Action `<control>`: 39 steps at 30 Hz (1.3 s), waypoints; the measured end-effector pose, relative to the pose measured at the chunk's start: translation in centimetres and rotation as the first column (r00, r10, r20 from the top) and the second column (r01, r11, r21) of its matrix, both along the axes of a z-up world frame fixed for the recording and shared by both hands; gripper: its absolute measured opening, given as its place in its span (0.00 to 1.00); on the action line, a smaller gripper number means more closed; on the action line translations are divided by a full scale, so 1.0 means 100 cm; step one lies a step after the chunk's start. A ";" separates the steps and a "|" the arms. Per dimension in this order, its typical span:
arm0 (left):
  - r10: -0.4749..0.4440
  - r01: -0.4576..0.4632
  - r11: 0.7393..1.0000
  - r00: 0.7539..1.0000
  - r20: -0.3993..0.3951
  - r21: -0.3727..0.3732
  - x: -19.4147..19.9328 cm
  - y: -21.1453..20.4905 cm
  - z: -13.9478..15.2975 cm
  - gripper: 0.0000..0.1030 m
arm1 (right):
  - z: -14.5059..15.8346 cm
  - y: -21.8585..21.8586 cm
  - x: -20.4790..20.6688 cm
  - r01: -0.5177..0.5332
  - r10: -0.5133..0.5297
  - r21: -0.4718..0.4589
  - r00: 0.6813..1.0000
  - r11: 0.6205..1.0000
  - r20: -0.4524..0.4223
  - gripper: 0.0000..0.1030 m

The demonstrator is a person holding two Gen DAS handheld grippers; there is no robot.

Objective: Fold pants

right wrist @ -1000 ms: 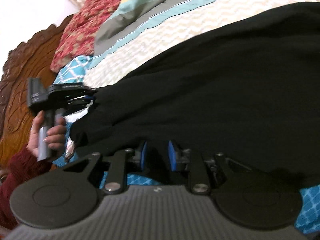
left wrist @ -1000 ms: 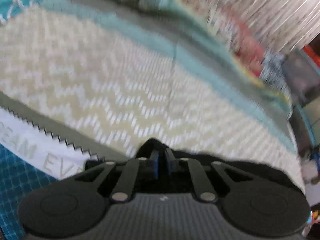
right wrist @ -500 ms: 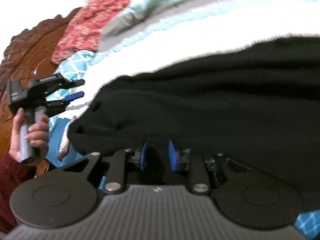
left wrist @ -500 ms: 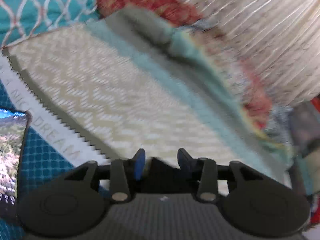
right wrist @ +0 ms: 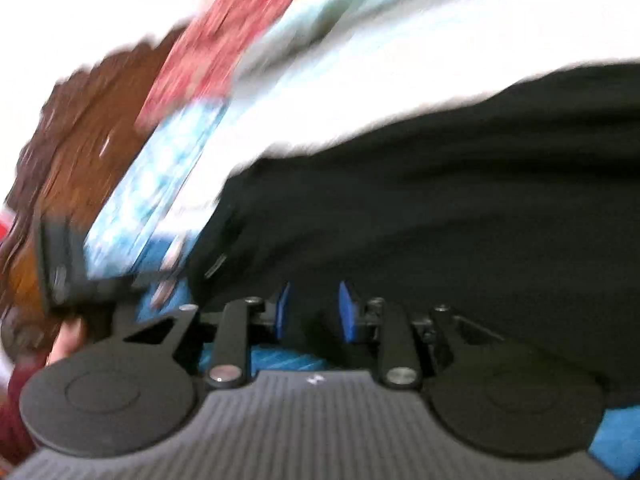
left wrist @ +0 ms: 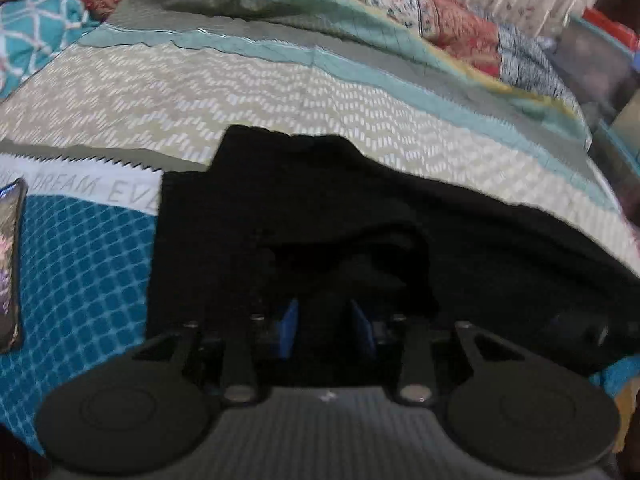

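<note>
The black pants (left wrist: 360,240) lie across the bed, dark and rumpled. My left gripper (left wrist: 325,328) hovers low over their near part; its blue pads stand apart and its jaws are closing, with black cloth under and between them but not visibly pinched. In the blurred right wrist view the pants (right wrist: 440,200) fill the right half. My right gripper (right wrist: 310,312) holds a thick edge of that cloth between its blue pads. The left gripper (right wrist: 60,264) shows as a dark blur at the left edge, in a person's hand (right wrist: 68,336).
A chevron-patterned bedspread (left wrist: 200,92) with teal and grey bands covers the bed. A teal checked sheet (left wrist: 80,280) lies at the left with a phone (left wrist: 8,260) on it. Floral pillows (left wrist: 420,12) sit at the back. A carved wooden headboard (right wrist: 80,120) stands at the left.
My left gripper let go of the pants' edge, opened, and swung over the cloth, which now lies spread in front of it. The right wrist view has shifted and blurred; its pads stay as before.
</note>
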State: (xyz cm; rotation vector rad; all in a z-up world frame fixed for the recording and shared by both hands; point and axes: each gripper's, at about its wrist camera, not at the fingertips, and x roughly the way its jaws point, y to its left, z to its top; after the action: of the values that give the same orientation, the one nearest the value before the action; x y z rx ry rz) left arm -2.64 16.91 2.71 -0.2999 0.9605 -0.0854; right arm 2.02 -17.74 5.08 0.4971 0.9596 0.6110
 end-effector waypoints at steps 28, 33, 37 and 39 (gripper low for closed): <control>0.001 -0.001 1.000 1.000 -0.011 0.014 0.024 -0.057 0.015 0.41 | 0.012 -0.256 0.022 0.629 -0.604 -0.080 0.769 0.773 0.211 0.25; -0.023 0.023 0.998 1.000 0.005 0.059 0.024 -0.076 0.020 0.41 | 0.010 -0.310 -0.056 0.745 -0.709 -0.077 0.656 0.662 0.260 0.30; 0.011 -0.001 0.987 0.998 -0.063 0.161 0.033 -0.081 0.006 0.41 | -0.031 -0.361 -0.056 0.811 -0.823 -0.247 0.562 0.531 0.077 0.01; 0.057 -0.038 0.982 0.993 -0.102 0.183 0.034 -0.077 0.002 0.38 | -0.038 -0.387 -0.070 0.872 -0.877 -0.120 0.480 0.475 0.016 0.04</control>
State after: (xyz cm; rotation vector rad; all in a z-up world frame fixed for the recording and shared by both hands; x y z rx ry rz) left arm 0.79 9.23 2.94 -0.1611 1.0594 0.0620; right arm -4.95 -56.40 1.33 0.8227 0.6382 -0.4198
